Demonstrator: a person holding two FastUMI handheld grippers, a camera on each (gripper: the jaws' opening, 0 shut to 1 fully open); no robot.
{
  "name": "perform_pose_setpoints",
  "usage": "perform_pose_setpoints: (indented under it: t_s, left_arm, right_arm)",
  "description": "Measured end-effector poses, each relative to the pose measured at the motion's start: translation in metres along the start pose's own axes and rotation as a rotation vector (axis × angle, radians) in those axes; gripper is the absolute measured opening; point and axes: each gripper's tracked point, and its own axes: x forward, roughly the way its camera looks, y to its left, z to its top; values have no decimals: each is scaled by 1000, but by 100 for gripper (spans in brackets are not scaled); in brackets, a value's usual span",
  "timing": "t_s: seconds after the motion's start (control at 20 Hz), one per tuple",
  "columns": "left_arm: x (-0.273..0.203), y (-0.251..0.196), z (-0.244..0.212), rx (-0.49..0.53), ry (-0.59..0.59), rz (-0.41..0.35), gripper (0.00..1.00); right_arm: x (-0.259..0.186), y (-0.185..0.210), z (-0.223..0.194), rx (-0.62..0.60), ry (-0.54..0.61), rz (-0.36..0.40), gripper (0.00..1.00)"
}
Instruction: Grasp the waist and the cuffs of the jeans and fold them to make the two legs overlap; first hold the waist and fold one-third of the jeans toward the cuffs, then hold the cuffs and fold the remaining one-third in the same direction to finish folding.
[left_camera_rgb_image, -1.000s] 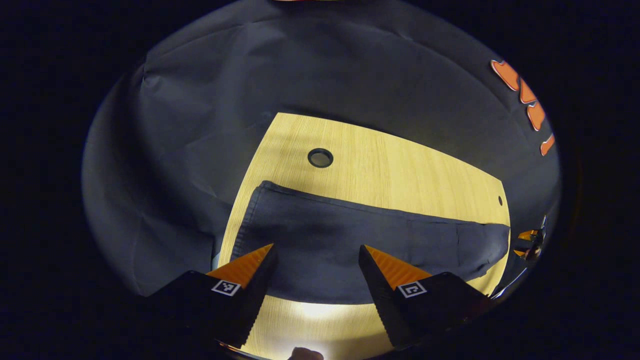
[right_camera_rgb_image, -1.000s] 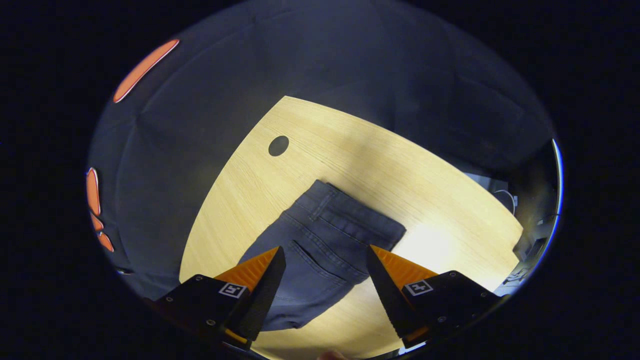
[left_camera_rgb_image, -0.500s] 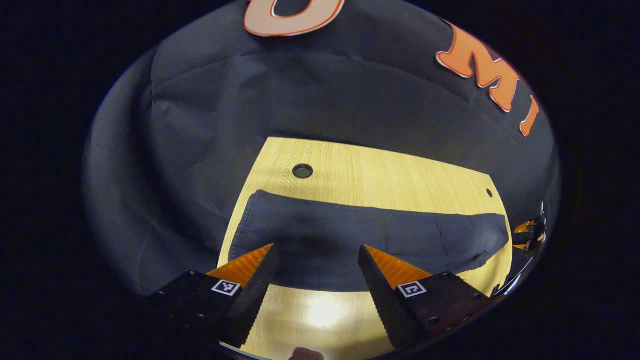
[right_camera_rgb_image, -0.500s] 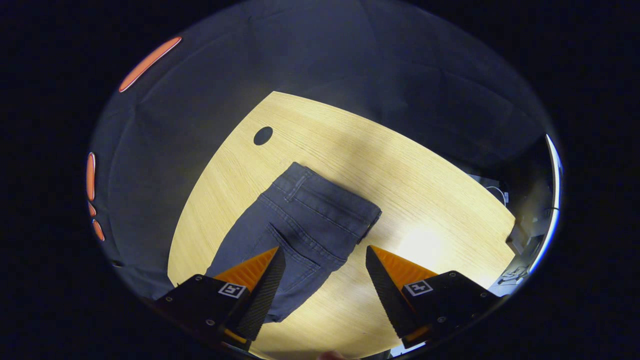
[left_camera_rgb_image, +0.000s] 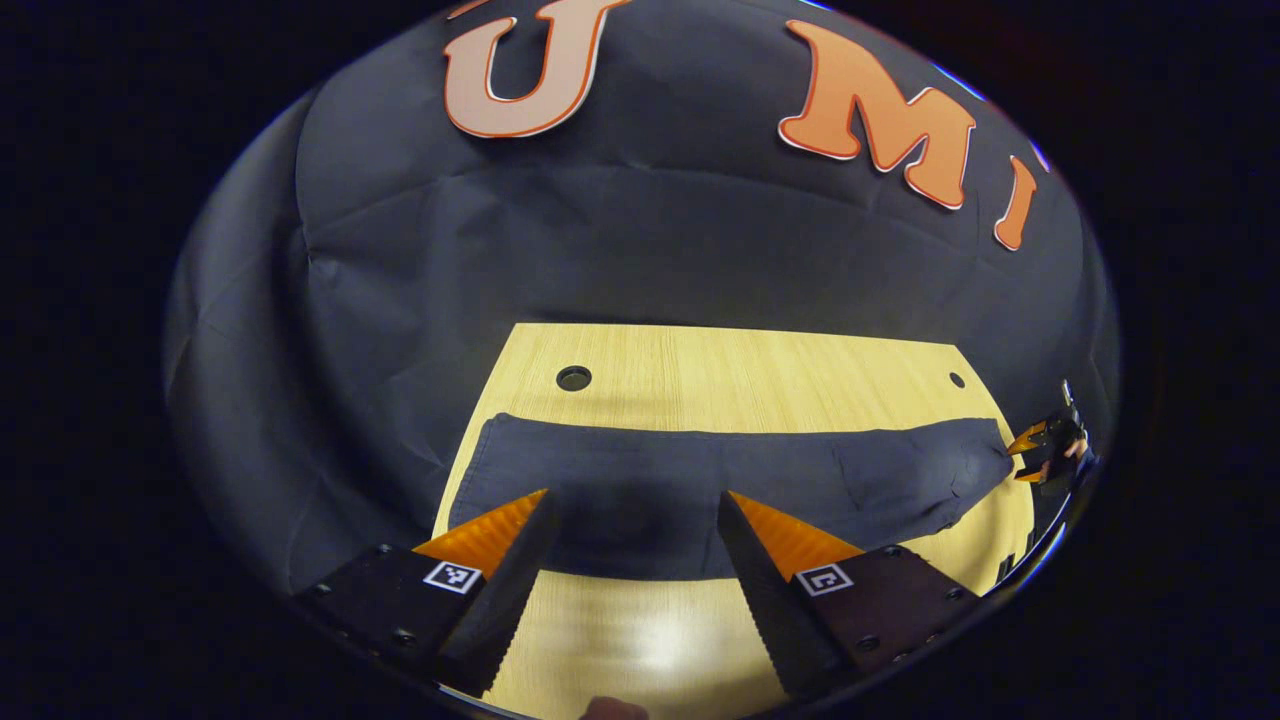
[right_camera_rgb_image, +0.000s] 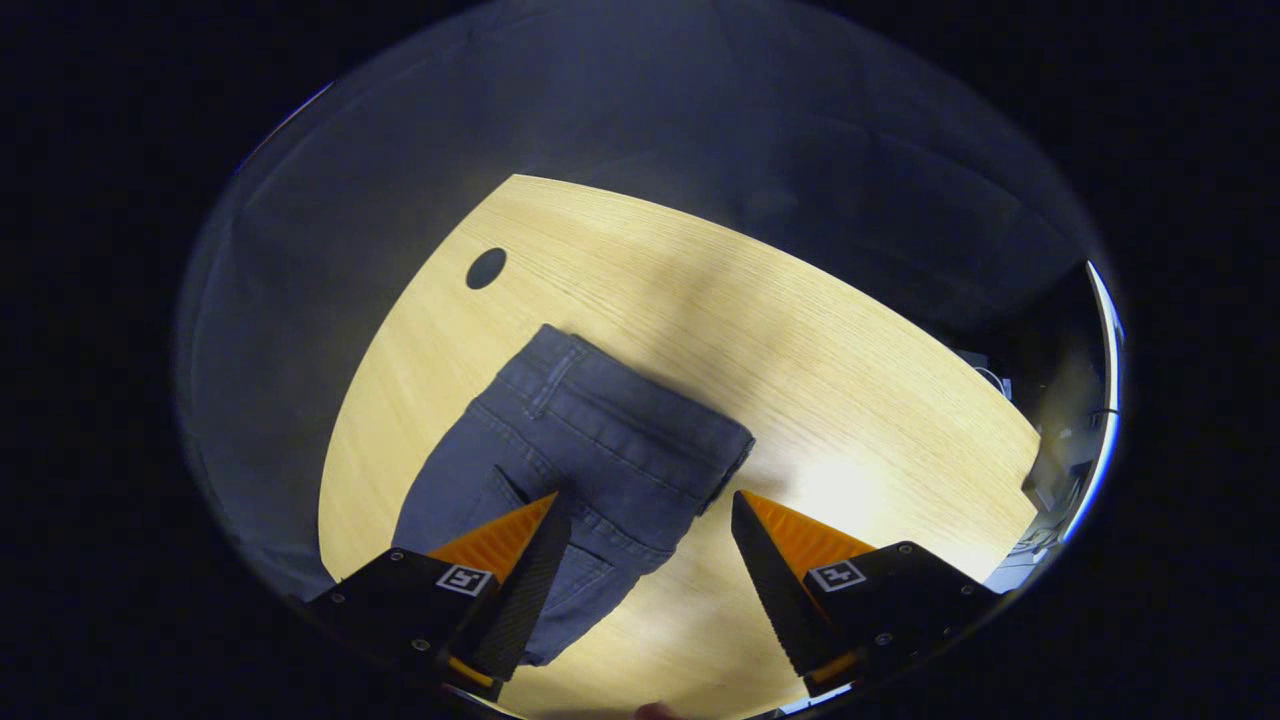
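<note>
Jeans (left_camera_rgb_image: 720, 480) lie flat on the wooden surface (left_camera_rgb_image: 740, 365), long axis running crosswise beyond the left tongs (left_camera_rgb_image: 633, 500), waist (no legible label) just ahead of the right tongs (right_camera_rgb_image: 650, 500). Both tongs are spread apart, holding nothing.

A pale wood-grain desk (left_camera_rgb_image: 760, 365) with a round hole (left_camera_rgb_image: 574, 378) near one back corner, and dark jeans (left_camera_rgb_image: 700, 480) lie flat along it, waist (right_camera_rgb_image: 640, 415) at one end.
</note>
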Motion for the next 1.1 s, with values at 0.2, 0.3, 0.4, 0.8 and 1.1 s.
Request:
perform_pose_setpoints:
  t_s: [0.2,0.3,0.4,0.8,1.1]
  left_arm:
    - [-5,-18,-4,24,3,29,98]
    - [-6,-21,-10,20,12,32,98]
    - [-8,-20,-17,17,22,44,98]
    - [0,-20,-31,-49,61,63,98]
    - [-1,-13,-39,-88,82,103,98]
  right_arm:
    - [18,-2,9,30,5,-7,99]
    - [24,-1,10,43,20,-9,99]
    - [30,1,11,21,22,-7,99]
    - [35,5,7,-30,71,24,78]
    - [34,19,10,-20,48,86,31]
